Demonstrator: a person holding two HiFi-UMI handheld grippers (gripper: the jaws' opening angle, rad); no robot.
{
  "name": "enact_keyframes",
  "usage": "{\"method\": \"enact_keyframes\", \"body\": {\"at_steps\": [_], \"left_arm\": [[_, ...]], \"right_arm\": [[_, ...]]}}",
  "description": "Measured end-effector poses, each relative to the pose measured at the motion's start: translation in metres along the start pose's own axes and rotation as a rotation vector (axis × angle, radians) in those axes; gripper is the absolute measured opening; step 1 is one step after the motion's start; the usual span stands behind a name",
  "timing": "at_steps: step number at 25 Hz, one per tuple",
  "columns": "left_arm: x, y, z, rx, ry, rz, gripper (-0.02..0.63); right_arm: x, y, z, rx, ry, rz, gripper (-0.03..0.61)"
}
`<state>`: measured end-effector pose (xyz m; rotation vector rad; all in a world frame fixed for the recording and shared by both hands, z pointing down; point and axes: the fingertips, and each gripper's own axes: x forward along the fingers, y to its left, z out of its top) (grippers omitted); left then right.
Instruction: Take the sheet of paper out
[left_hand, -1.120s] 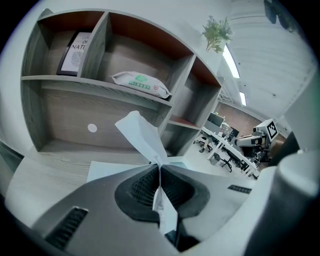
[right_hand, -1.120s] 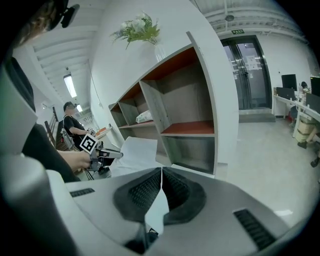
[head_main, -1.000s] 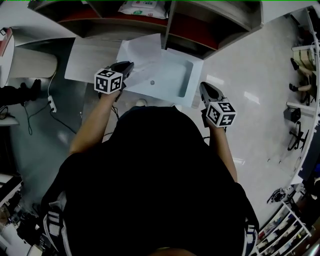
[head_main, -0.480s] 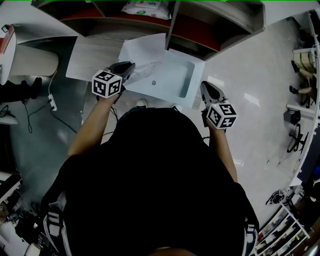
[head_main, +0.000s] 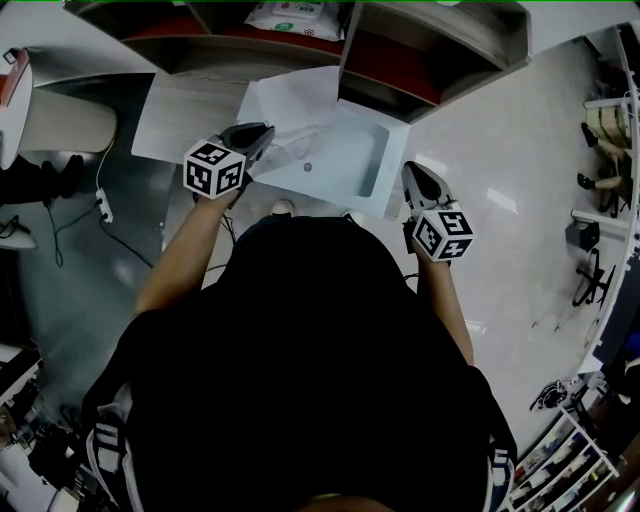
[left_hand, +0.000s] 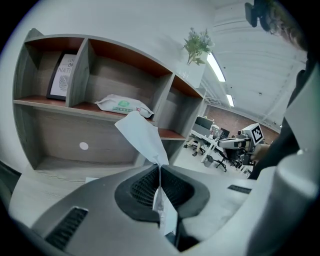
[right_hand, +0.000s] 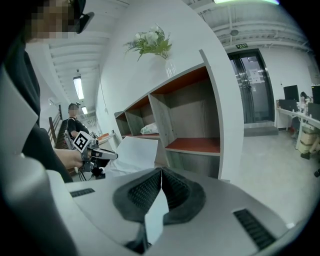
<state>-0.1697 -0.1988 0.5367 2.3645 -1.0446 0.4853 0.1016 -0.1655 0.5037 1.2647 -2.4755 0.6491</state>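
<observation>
Your left tongs (left_hand: 159, 172) are clamped shut on a thin white corner, which I take to be the sheet of paper (head_main: 292, 98). That sheet sticks out past the upper left edge of the pale translucent folder (head_main: 345, 155), which hangs between your 2 hands in front of the shelf unit (head_main: 400, 60). So the task looks partly done: 1 portion is free, and the rest seems to lie inside the folder, though I cannot trace its hidden edge. Your right tongs (head_main: 412, 172) are closed on the folder's right edge, bracing it. What is left for you is to draw the sheet clear of the folder.
</observation>
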Motion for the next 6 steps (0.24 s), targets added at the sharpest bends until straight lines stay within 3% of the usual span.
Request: {"method": "enact_keyframes", "body": {"at_steps": [6], "left_arm": [[0.0008, -0.0044, 0.0076, 0.012, -0.007, -0.014, 0.032]], "right_arm": [[-0.0019, -0.0032, 0.0071, -0.010, -0.023, -0.019, 0.014]]}}
